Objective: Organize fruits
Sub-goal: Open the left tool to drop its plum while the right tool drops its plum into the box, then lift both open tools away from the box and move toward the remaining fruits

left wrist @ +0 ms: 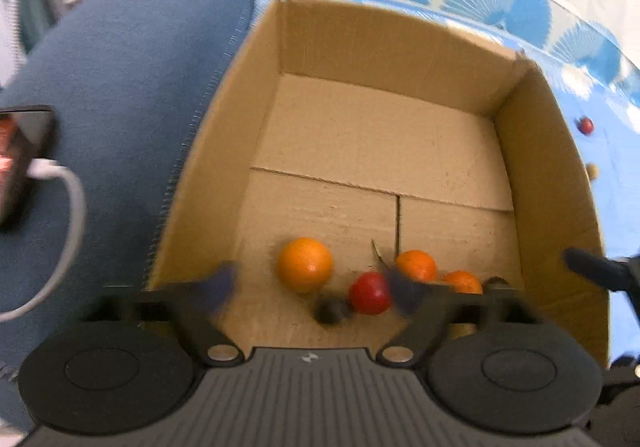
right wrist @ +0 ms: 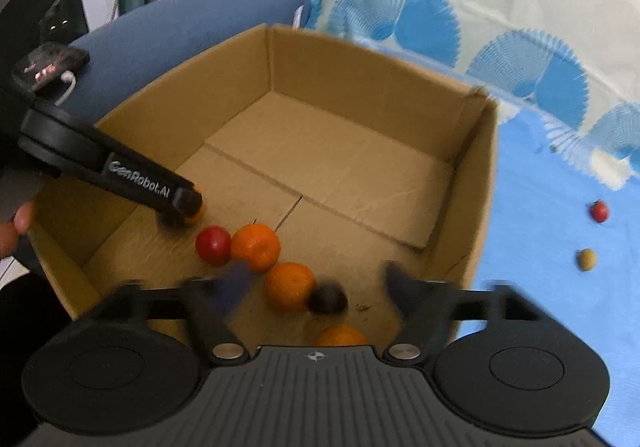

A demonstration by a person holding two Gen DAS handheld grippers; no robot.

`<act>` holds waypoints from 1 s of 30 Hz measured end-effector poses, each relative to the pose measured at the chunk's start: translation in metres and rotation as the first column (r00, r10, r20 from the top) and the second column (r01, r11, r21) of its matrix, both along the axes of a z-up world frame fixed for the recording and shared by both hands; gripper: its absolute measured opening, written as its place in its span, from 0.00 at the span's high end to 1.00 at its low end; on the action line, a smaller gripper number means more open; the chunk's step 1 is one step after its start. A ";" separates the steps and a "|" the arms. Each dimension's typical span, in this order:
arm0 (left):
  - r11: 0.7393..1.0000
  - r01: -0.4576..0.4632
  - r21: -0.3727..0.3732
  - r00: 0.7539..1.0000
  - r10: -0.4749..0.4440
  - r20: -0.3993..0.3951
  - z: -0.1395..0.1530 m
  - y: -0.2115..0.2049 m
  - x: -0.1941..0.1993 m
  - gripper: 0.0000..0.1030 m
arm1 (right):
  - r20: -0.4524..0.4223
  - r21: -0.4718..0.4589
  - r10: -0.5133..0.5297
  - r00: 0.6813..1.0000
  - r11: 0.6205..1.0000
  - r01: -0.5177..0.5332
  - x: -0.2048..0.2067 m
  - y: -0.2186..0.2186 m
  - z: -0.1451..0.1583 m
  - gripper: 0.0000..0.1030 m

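An open cardboard box (left wrist: 400, 43) (right wrist: 360, 67) lies below both grippers. On its floor at the near side lie three oranges (left wrist: 305, 265) (right wrist: 256, 247), a red fruit (left wrist: 370, 293) (right wrist: 213, 245) and a small dark fruit (left wrist: 330, 311) (right wrist: 327, 299). My left gripper (left wrist: 312, 289) hangs open just above them with nothing between its fingers. My right gripper (right wrist: 316, 287) is open too, over an orange (right wrist: 290, 287) and the dark fruit, its pads clear of both. One left finger (right wrist: 140, 183) reaches into the box in the right wrist view.
A small red fruit (right wrist: 599, 211) (left wrist: 586, 125) and a tan one (right wrist: 586, 259) lie on the blue cloth right of the box. Left of the box, a blue cushion (left wrist: 120, 87) carries a phone (left wrist: 20, 159) on a white cable. A hand (right wrist: 16, 227) shows at the left edge.
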State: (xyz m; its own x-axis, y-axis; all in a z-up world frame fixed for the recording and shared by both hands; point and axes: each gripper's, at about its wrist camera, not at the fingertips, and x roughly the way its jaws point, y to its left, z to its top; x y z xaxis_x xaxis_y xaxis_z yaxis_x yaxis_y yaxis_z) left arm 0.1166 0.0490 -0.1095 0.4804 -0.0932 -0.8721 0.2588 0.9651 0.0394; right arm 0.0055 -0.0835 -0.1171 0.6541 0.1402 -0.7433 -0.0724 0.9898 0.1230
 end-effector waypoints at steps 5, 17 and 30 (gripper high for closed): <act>1.000 0.029 0.006 0.999 -0.030 0.042 0.031 0.005 -0.025 0.00 | 0.012 -0.002 -0.031 0.999 1.000 0.031 -0.025 -0.004 0.024 0.05; 0.998 0.059 0.012 0.996 -0.060 0.068 0.174 0.014 -0.103 0.00 | 0.065 0.126 -0.267 0.962 0.958 0.257 -0.119 -0.039 0.103 0.04; 0.972 0.164 -0.170 0.931 -0.096 0.352 0.359 0.026 -0.248 0.00 | 0.150 0.134 -0.364 0.919 0.929 0.345 -0.204 -0.061 0.155 0.03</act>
